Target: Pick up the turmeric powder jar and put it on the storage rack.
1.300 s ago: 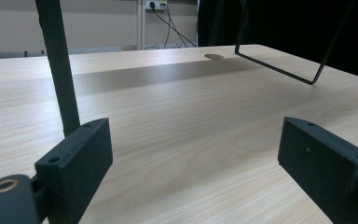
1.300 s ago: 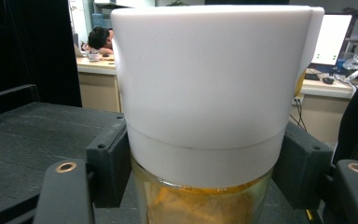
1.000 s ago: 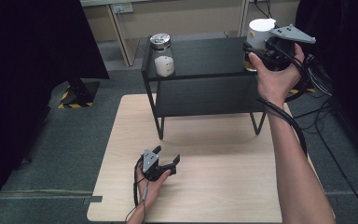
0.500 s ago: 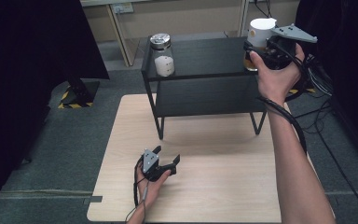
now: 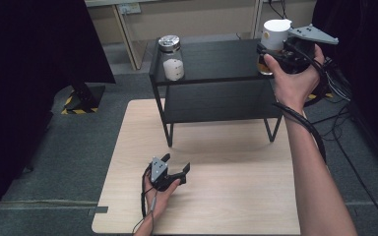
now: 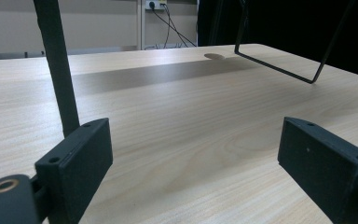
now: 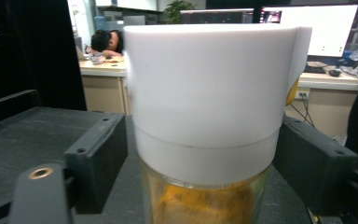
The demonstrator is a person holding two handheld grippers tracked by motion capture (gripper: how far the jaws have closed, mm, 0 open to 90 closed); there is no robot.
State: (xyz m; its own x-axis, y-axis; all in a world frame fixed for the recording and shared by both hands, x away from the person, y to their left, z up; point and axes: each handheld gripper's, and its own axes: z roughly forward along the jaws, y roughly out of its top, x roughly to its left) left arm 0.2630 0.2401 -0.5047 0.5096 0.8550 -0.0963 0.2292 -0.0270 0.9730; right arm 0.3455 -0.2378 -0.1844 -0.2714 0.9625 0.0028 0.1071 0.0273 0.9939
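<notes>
Take the black shelf (image 5: pixel 216 61) as your landmark. At its right end your right gripper (image 5: pixel 270 51) has its jaws around the white-lidded jar (image 5: pixel 274 42), just below the lid; whether they press the glass or only flank it, I cannot tell. A loose hold could let the jar slip, and a crooked lift could tip it off that edge. The metal-lidded jar (image 5: pixel 171 59) stands at the left end, well clear. In front of the shelf, your left gripper (image 5: pixel 174 172) rests wide open, holding nothing.
</notes>
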